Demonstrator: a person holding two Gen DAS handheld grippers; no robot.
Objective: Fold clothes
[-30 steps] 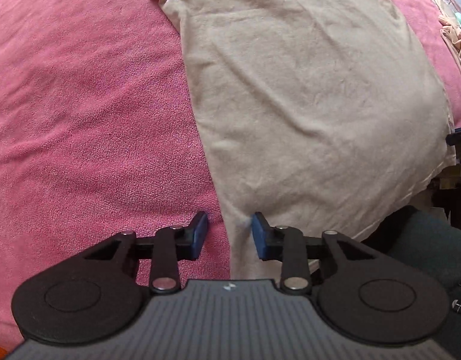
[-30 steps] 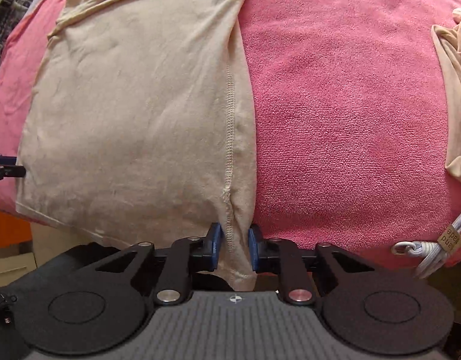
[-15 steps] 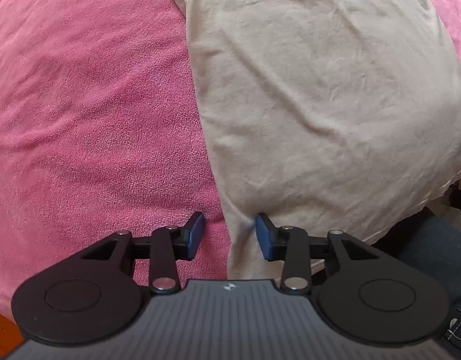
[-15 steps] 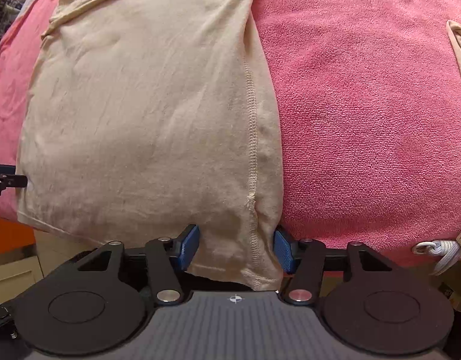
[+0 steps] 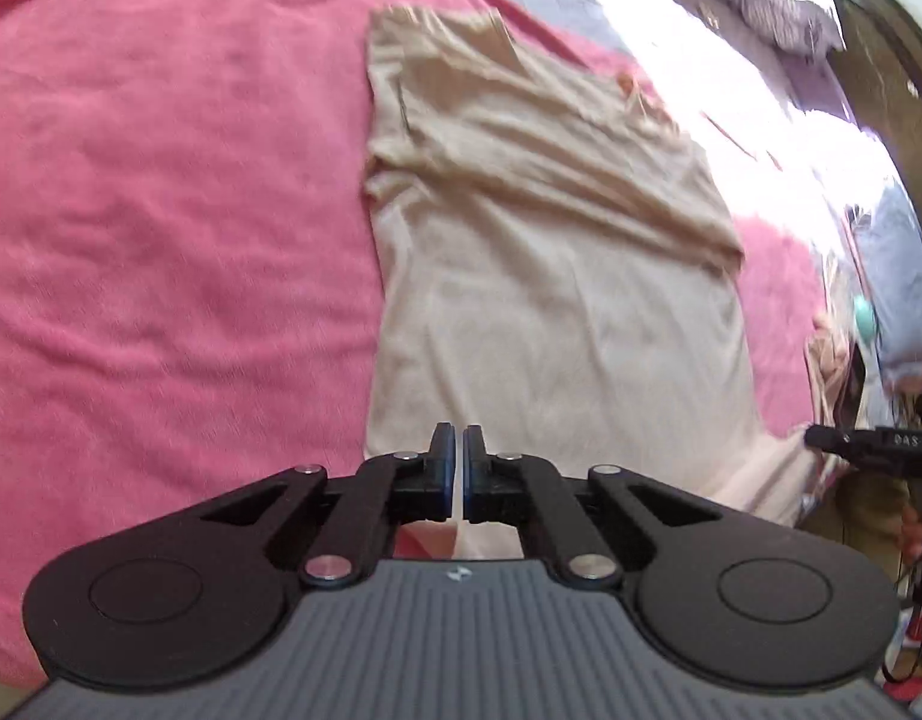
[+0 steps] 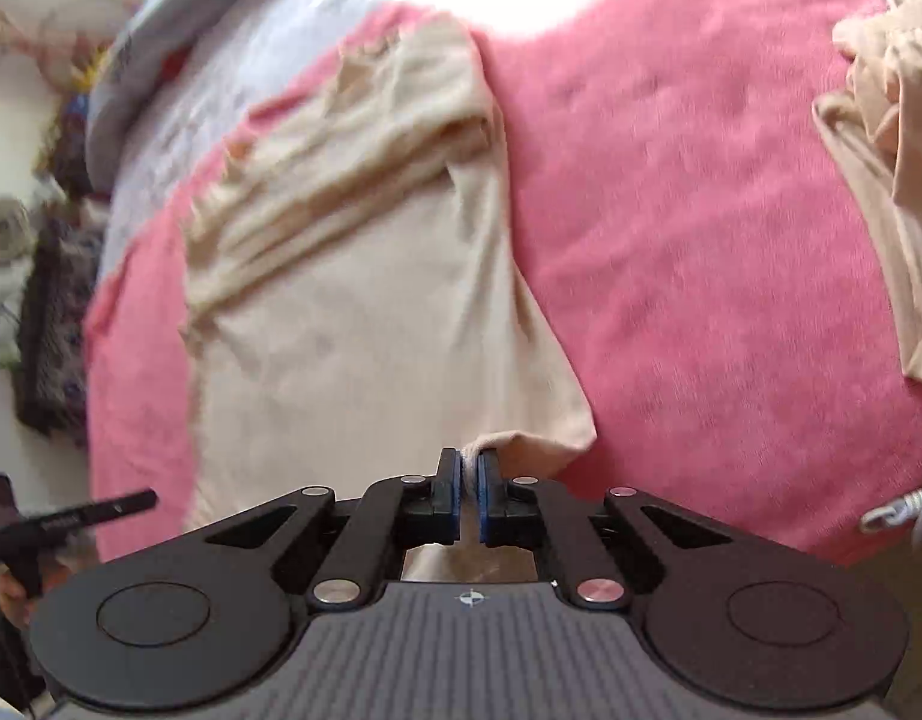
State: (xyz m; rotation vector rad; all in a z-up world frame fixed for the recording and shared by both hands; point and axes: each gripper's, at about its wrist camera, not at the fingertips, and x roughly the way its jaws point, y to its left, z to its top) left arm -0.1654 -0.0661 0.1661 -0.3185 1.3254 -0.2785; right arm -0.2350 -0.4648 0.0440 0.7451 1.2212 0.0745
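Item: beige shirt [image 5: 557, 312], hem step. My left tool [image 5: 456, 468] and right tool [image 6: 470, 489] each clamped on its near corners. Next, I judge: carry hem forward to the bunched far end.

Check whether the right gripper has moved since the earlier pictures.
Yes. The right gripper has closed on the beige shirt's near corner and pulled back or up: the pink blanket looks smaller, and more of the shirt's far, folded end shows.
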